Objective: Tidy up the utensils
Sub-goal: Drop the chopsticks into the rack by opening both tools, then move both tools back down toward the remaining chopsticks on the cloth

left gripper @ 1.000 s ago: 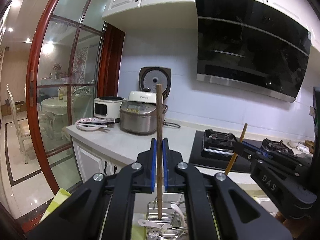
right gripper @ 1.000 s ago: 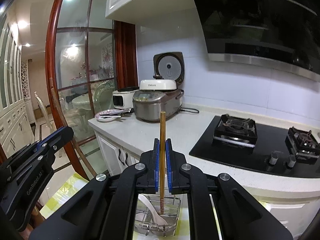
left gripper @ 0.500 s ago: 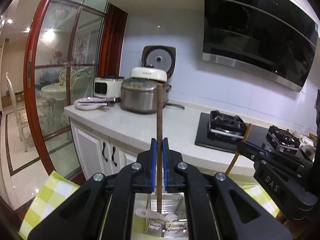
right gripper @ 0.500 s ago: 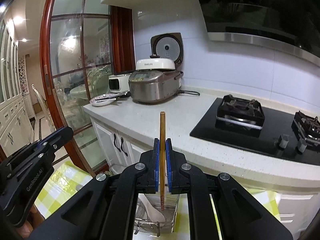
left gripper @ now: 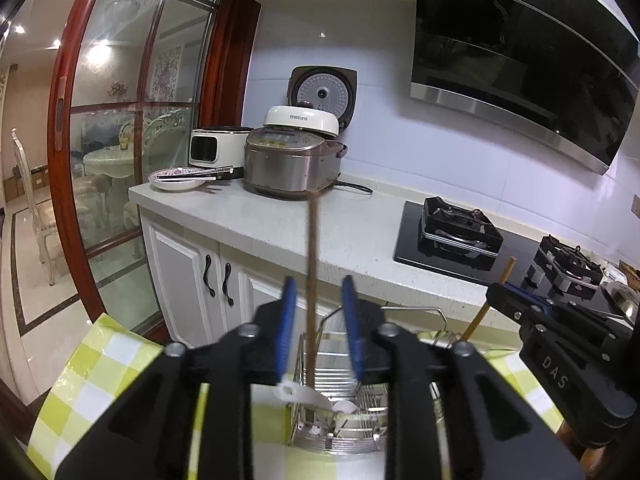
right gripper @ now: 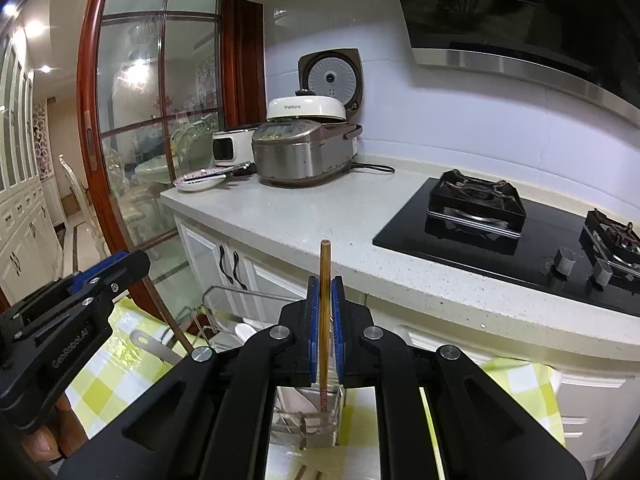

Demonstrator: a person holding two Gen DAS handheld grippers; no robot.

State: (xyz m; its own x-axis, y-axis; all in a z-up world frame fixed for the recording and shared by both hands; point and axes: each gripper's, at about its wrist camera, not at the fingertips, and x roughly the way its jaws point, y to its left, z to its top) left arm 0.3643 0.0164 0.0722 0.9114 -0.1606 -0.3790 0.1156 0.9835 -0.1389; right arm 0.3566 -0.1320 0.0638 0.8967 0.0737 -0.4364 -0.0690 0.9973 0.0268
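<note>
Wooden chopsticks: our left gripper [left gripper: 318,320], jaws just opening, drops one [left gripper: 311,280] into the rack [left gripper: 412,312]; our right gripper [right gripper: 325,330] still clamps another [right gripper: 325,280], which may miss.

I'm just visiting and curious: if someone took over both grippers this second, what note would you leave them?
Left hand-held gripper: jaws just opened; dark chopstick stands loose between them, its tip down in the wire rack.
Right hand-held gripper: shut on the light chopstick, upright over the rack.
Rack sits on the checked cloth and holds a white spoon.
Done: dark chopstick delivered.
Left: release the light one into the rack.
</note>
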